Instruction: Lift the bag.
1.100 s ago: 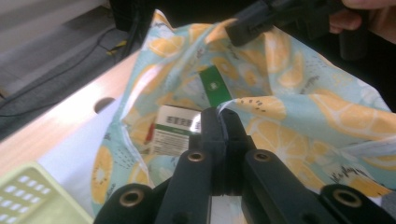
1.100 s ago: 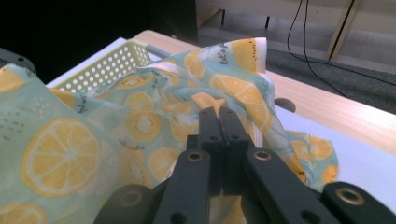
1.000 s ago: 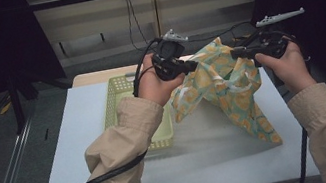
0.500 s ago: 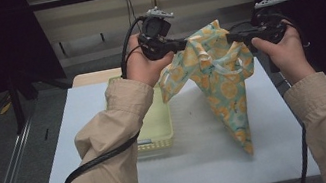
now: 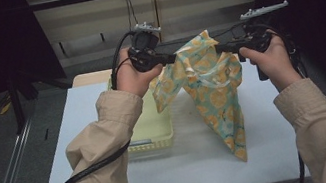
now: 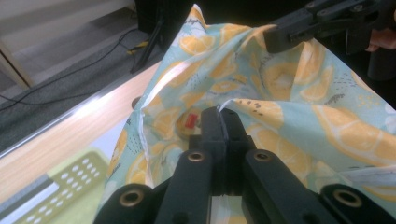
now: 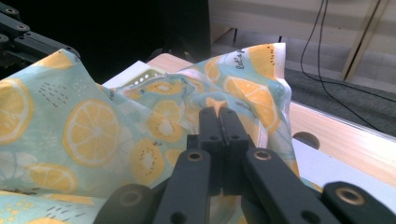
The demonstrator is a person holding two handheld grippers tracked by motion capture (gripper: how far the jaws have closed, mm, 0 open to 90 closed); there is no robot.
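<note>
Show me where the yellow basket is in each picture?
High view: the yellow basket sits on the table, left of centre, behind the left sleeve.
Left gripper view: bottom left corner.
Right gripper view: its rim peeks above the lemon cloth.
Shared landmark: the lemon cloth.

A cloth (image 5: 211,88) hangs between the left tool (image 5: 173,58) and right tool (image 5: 219,49), above the table (image 5: 263,155); a basket (image 5: 155,133) lies at its left.

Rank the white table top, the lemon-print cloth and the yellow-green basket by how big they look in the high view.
1. White table top, clearly largest.
2. Lemon-print cloth, held up nearer the camera, so inflated.
3. Yellow-green basket, partly hidden by a sleeve; ranking against the cloth is unsure.
</note>
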